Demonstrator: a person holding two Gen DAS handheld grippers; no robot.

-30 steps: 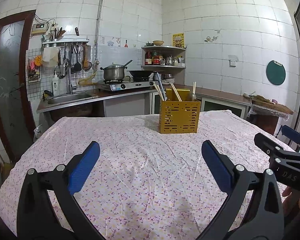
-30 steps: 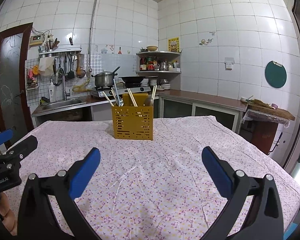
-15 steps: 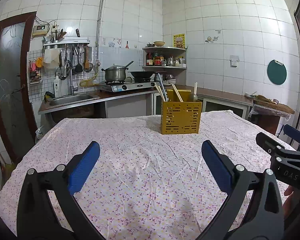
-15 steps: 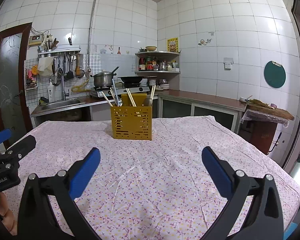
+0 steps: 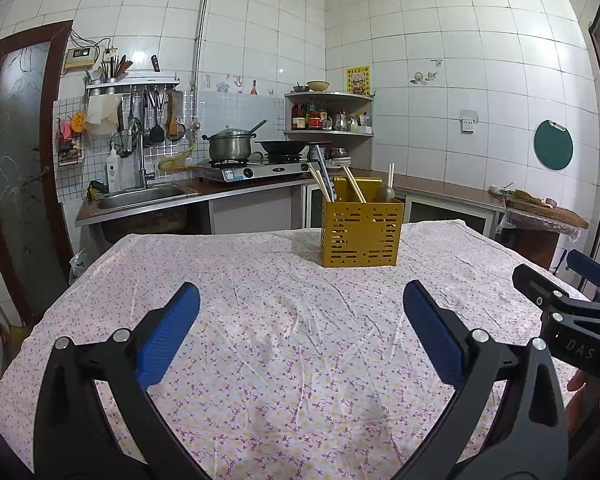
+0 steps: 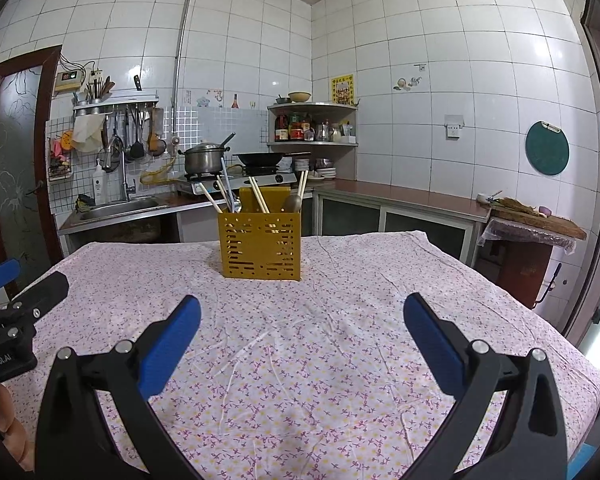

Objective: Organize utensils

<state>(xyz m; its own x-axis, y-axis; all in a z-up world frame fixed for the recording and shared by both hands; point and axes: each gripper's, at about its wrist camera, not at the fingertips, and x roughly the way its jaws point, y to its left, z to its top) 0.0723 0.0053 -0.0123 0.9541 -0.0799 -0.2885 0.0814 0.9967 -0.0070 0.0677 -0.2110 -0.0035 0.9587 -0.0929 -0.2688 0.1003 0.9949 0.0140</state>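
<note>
Right wrist view first, nearest to me: my right claw [image 6: 302, 320] stands wide apart with its blue pads holding nothing, hovering over the table [image 6: 340, 360] under its pink flower-print cloth. My left claw [image 5: 300, 320] is spread just as wide and is also bare; each claw shows at the edge of the other's view. No loose utensil lies on the cloth in either view.

Farther along, near the middle of the table, stands the yellow perforated metal utensil box [image 6: 260, 242]. Pale wooden chopsticks [image 6: 259, 200], a grey metal-handled utensil [image 6: 225, 186] and a dark rounded spoon bowl [image 6: 292, 203] lean out of its top. I cannot tell which compartment each sits in.

I judge the chopsticks light, stiff and smooth enough to roll or slip, so I would pinch one across its upper shaft, well clear of the rim. The metal piece looks slicker and heavier; I would grip its handle squarely. The box seems light and might tip if something snags.
</note>
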